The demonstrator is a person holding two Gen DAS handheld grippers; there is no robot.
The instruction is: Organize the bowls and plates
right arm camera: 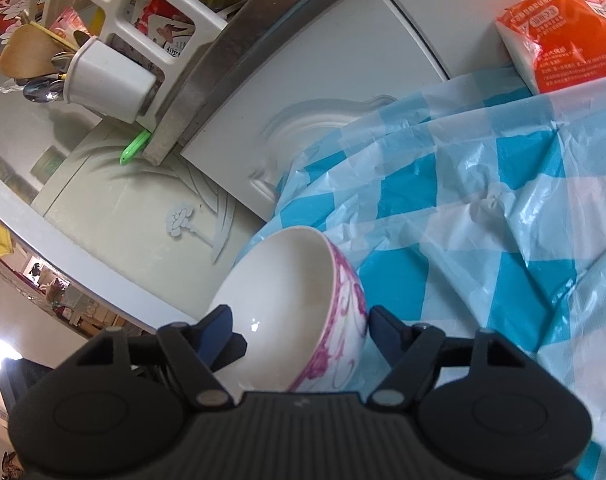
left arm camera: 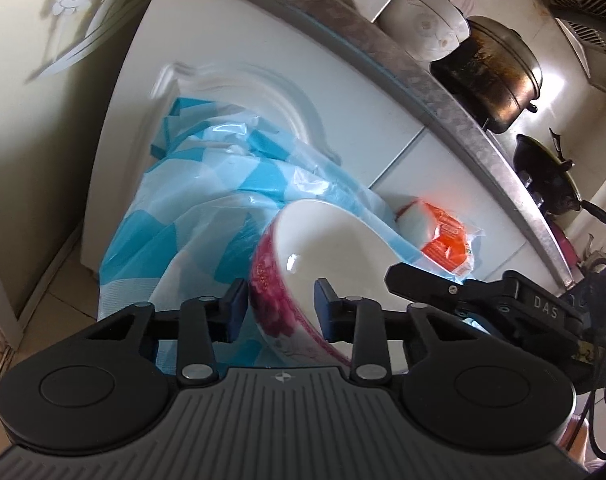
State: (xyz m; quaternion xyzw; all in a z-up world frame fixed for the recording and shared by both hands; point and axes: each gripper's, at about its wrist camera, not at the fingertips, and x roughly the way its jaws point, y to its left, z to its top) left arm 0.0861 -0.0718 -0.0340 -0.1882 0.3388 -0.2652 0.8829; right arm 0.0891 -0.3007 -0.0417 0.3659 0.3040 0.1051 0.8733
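My left gripper is shut on the rim of a white bowl with a pink flower pattern. One finger sits outside the wall, the other inside. The bowl is tilted and held over the blue-and-white checked plastic cloth. My right gripper is shut on a second white bowl with pink flowers, one finger inside and one outside its wall, also tilted over the same cloth. The right gripper's black body also shows in the left wrist view.
An orange-and-white packet lies at the cloth's far edge, also in the left wrist view. White cabinet doors stand behind under a metal counter edge. Pots, a wok and a white utensil holder stand on the counter.
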